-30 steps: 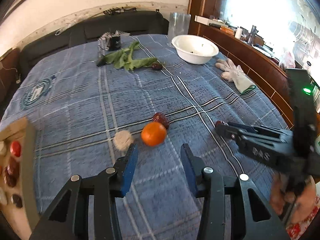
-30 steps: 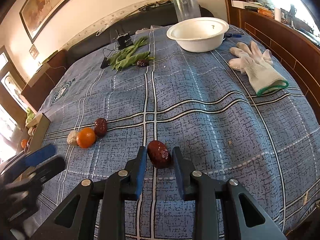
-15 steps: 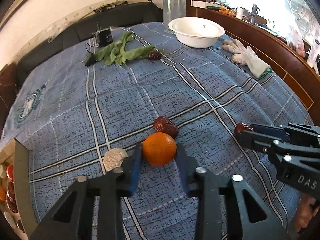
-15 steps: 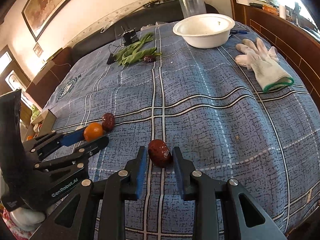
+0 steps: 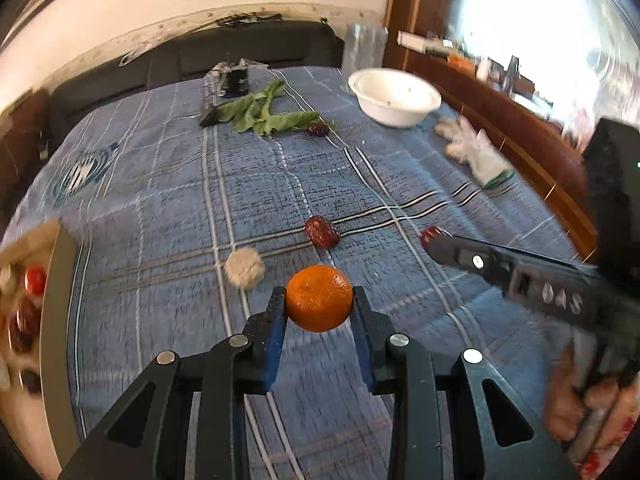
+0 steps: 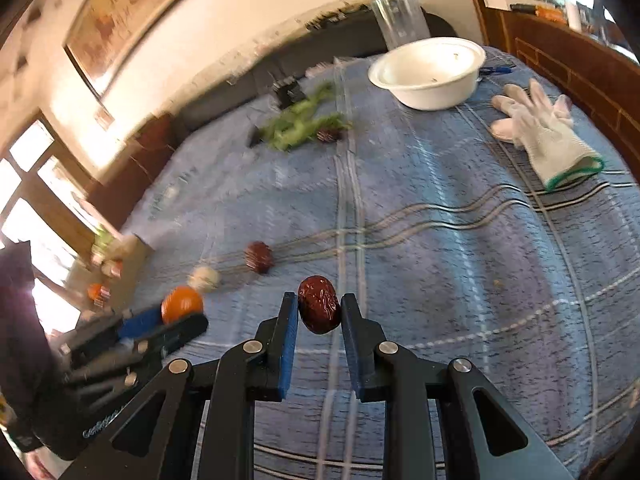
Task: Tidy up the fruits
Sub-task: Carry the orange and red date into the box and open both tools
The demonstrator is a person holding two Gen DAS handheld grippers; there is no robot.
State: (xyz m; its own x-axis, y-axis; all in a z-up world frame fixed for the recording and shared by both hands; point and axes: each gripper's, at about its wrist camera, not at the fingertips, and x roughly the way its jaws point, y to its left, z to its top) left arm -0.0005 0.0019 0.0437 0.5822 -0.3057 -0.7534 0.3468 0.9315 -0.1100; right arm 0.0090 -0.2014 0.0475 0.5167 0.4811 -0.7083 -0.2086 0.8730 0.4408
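My left gripper (image 5: 319, 300) is shut on an orange tangerine (image 5: 319, 298) and holds it just above the blue plaid cloth; the tangerine also shows in the right wrist view (image 6: 182, 304). My right gripper (image 6: 319, 310) is shut on a dark red date (image 6: 319, 304), lifted off the cloth. A second red date (image 5: 322, 232) and a pale round fruit (image 5: 244, 268) lie on the cloth ahead of the left gripper. A third date (image 5: 318, 129) lies beside green leaves (image 5: 264, 114) at the back.
A tray of sorted fruits (image 5: 24, 308) sits at the table's left edge. A white bowl (image 5: 394, 96), a clear cup (image 6: 400, 20) and white gloves (image 6: 540, 132) are at the back right. A wooden ledge (image 5: 520, 128) runs along the right side.
My left gripper closed on the tangerine and lifted it. My right gripper closed on the date and raised it off the cloth. Both views swung slightly.
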